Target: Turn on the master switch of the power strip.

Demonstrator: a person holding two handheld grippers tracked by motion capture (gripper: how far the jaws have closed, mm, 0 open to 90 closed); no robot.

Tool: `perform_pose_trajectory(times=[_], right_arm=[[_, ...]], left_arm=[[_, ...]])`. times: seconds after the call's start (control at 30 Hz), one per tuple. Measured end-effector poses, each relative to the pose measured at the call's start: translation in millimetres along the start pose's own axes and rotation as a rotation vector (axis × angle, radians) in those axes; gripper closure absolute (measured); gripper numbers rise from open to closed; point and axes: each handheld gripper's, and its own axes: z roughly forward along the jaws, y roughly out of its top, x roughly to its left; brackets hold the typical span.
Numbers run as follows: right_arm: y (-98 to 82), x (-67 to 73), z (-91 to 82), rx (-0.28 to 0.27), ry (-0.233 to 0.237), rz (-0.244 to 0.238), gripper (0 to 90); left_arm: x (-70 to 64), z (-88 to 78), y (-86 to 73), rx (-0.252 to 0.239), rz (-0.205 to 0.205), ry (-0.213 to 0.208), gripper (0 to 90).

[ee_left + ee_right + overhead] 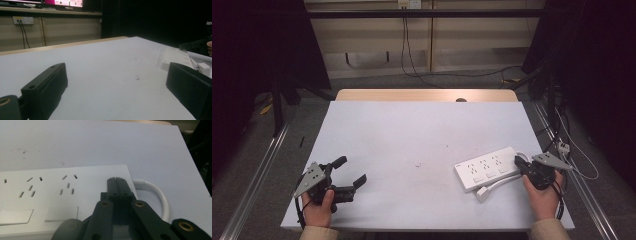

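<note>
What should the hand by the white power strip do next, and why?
Probably open the right gripper a little and lower it onto the power strip's cable end. Its fingers are shut together with nothing between them, sitting over that end beside the white cable. The left gripper waits open, far off across the table, so the right one seems to be leading.

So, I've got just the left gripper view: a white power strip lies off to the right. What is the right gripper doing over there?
Observer: The right gripper sits at the power strip's right end, its jaws shut with nothing between them.
Operator: How many socket groups does the strip have?
Observer: Three in a row, each with a switch in front of it.
Operator: And its cable?
Observer: A white cable loops out of that same end, beside the shut jaws.
</note>
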Motion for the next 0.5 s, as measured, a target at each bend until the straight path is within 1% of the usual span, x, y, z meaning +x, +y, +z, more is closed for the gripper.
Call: perform_pose_trajectory(times=[0.2,0.3,0.33,0.37,0.4,0.5], right_arm=[[-0.5,0.0,-0.5,-0.007,0.006,-0.003,90.0],[-0.3,-0.5,-1.2,-0.018,0.018,0.02,90.0],[-0.2,-0.4,-1.4,-0.018,0.016,0.02,90.0],[-0.1,-0.2,-1.4,-0.017,0.013,0.017,89.1],[-0.1,-0.1,-1.3,-0.02,0.012,0.019,86.4],[0.7,0.3,-1.3,-0.022,0.01,0.02,85.5]], left_arm=[[0.4,-0.2,-0.1,-0.001,-0.001,-0.001,3.5],[0.3,-0.1,-0.2,0.0,-0.002,-0.001,3.5],[0.4,-0.1,-0.2,0.0,-0.002,-0.001,3.5],[0.4,-0.1,-0.2,0.0,-0.002,0.0,3.5],[0.4,0.0,-0.2,0.0,-0.001,0.0,3.5],[0.4,0.1,-0.2,0.0,-0.002,0.0,3.5]])
